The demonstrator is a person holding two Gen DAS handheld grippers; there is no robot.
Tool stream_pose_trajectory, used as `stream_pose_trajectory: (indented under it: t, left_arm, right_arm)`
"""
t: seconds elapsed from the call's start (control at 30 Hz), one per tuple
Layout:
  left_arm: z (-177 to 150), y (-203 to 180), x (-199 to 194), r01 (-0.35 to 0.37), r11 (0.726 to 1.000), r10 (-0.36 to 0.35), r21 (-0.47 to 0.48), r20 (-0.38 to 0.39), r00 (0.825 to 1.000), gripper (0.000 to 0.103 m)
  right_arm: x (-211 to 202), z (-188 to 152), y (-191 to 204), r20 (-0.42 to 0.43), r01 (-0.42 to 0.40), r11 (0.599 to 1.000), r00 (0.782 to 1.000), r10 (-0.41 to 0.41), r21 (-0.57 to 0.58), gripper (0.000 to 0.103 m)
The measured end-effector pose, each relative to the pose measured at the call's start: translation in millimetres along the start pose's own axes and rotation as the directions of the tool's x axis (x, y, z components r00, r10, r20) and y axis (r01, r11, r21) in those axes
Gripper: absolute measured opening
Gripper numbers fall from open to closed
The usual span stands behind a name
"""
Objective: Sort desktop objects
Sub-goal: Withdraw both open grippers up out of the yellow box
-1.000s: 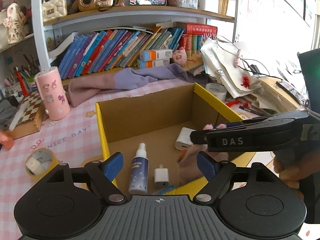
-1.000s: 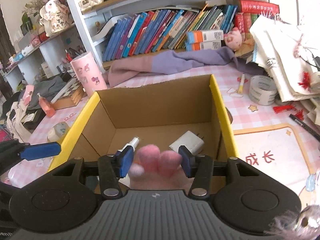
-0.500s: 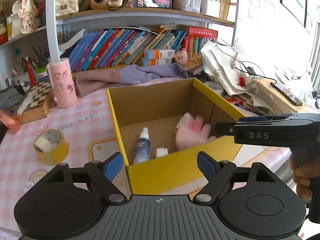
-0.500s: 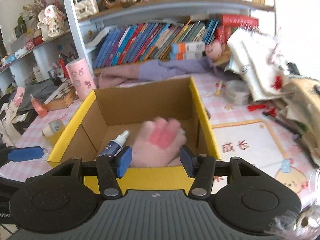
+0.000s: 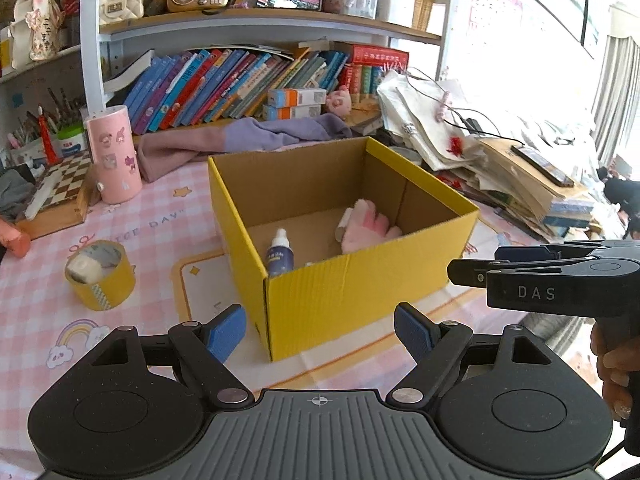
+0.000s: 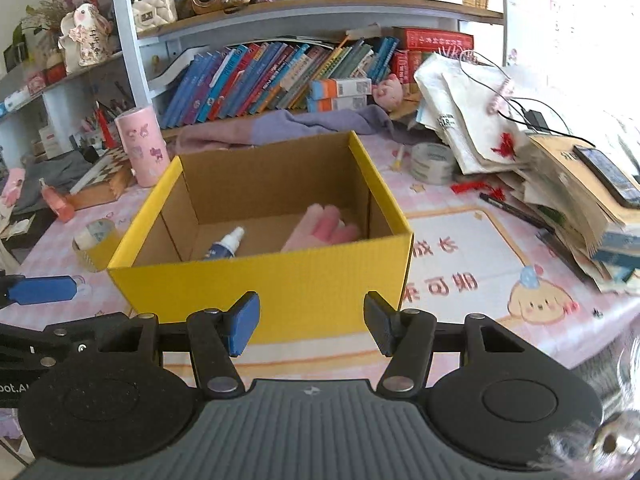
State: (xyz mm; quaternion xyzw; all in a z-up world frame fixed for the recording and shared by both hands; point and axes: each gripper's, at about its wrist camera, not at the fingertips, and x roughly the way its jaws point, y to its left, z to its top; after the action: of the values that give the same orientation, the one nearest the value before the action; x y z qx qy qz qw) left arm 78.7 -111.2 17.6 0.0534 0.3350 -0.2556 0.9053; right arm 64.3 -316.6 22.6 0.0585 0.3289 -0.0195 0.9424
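A yellow cardboard box (image 5: 352,292) (image 6: 280,280) stands on the pink checked desk. Inside it lie a pink plush paw (image 5: 366,230) (image 6: 320,228) and a small spray bottle (image 5: 279,254) (image 6: 226,245). My left gripper (image 5: 320,330) is open and empty in front of the box's near corner. My right gripper (image 6: 312,322) is open and empty, pulled back in front of the box's near wall; it also shows from the side at the right of the left wrist view (image 5: 472,266).
A yellow tape roll (image 5: 100,276) (image 6: 94,240) sits left of the box, a pink cylinder (image 5: 114,154) and a chessboard (image 5: 60,184) behind it. A grey tape roll (image 6: 432,162), a pen (image 6: 516,212) and piled papers (image 6: 580,184) lie right. A bookshelf stands at the back.
My right gripper let go of the pink plush paw inside the box and drew back out of it. My left gripper also drew back from the box.
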Motion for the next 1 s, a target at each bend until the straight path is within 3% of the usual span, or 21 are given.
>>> stream_pose_trajectory:
  t: [0.4,0.73,1.0]
  left_arm:
    - [-28.7,25.0,-32.2,0.03,1.0,-0.03,0.007,-0.022,0.999,0.084]
    - [-57.1,39.6,-56.4,-0.003,0.998,0.006,0.057,-0.048,0.999,0.084]
    - [-72.7,59.7,-75.0,-0.014,0.999,0.016,0.033,-0.065,0.998,0.084]
  right_arm:
    - [-31.7,-30.7,41.5,-0.003,0.039,0.999,0.999,-0.039,0.024,0.055]
    - [-48.2,-58.6,80.4,-0.03,0.036,0.999,0.999,-0.035,0.027,0.055]
    - [-52.7,-77.2,104.8,-0.076,0.011,0.999,0.997,-0.008,0.045,0.056]
